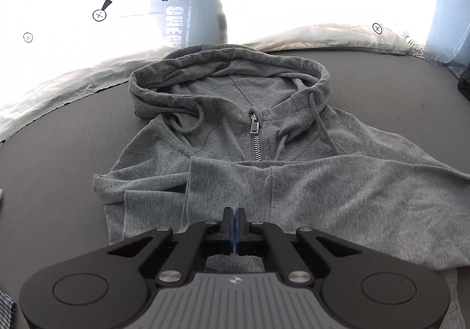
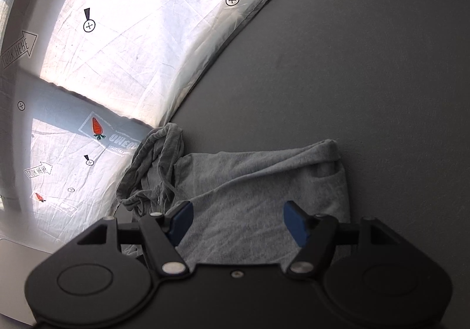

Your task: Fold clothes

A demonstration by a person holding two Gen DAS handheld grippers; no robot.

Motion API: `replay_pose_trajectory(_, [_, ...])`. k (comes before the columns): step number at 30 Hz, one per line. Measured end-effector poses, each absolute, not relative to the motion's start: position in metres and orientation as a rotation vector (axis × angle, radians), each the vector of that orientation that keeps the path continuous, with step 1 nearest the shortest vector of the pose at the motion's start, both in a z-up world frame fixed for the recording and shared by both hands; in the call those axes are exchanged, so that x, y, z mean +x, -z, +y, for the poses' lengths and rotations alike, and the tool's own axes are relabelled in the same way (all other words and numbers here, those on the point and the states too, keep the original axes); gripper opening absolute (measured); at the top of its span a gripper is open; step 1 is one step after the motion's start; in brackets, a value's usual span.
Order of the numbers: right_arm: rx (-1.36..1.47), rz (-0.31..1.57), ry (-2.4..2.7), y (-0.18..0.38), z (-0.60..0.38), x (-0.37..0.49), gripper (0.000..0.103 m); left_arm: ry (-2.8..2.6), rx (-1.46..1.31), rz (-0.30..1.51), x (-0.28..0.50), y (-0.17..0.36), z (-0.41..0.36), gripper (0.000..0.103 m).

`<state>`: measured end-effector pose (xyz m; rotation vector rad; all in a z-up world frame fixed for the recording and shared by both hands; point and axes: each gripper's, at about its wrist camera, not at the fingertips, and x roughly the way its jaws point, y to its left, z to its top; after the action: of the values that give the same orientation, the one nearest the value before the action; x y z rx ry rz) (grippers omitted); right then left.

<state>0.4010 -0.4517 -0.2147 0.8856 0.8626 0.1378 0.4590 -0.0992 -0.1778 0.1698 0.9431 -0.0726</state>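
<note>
A grey zip-up hoodie [image 1: 252,170] lies face up on a dark grey table [image 1: 58,152], hood toward the far edge, with a sleeve folded across its chest. My left gripper [image 1: 234,213] is shut, its tips together just above the folded sleeve; no cloth shows between them. In the right wrist view the hoodie [image 2: 258,199] lies bunched, hood to the left. My right gripper [image 2: 239,221] is open and empty, its blue pads [image 2: 182,220] spread above the hoodie's body.
A white printed sheet [image 1: 88,5] with carrot pictures and "LOOK HERE" arrows hangs beyond the table's far edge; it also shows in the right wrist view [image 2: 123,49]. Bare table [image 2: 367,79] stretches right of the hoodie. A dark object [image 1: 464,79] sits at the right edge.
</note>
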Motion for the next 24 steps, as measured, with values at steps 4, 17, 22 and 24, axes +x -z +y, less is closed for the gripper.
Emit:
replay_pose_trajectory(4, [0.867,0.844,-0.139,0.206,-0.448,0.389,0.070,0.018,0.191,0.953,0.456,0.176,-0.094,0.011])
replay_pose_trajectory(17, [0.684,0.917,-0.067,0.214,-0.434,0.386,0.070,-0.036,0.125,0.984,0.445,0.186,-0.072,0.057])
replay_pose_trajectory(22, [0.666,0.940,-0.080,0.222,-0.432,0.397,0.070,-0.017,0.079,0.997,0.449,0.193,-0.065,0.059])
replay_pose_trajectory(24, [0.664,0.950,-0.087,0.225,-0.431,0.400,0.070,-0.009,0.043,0.999,0.449,0.195,-0.064,0.057])
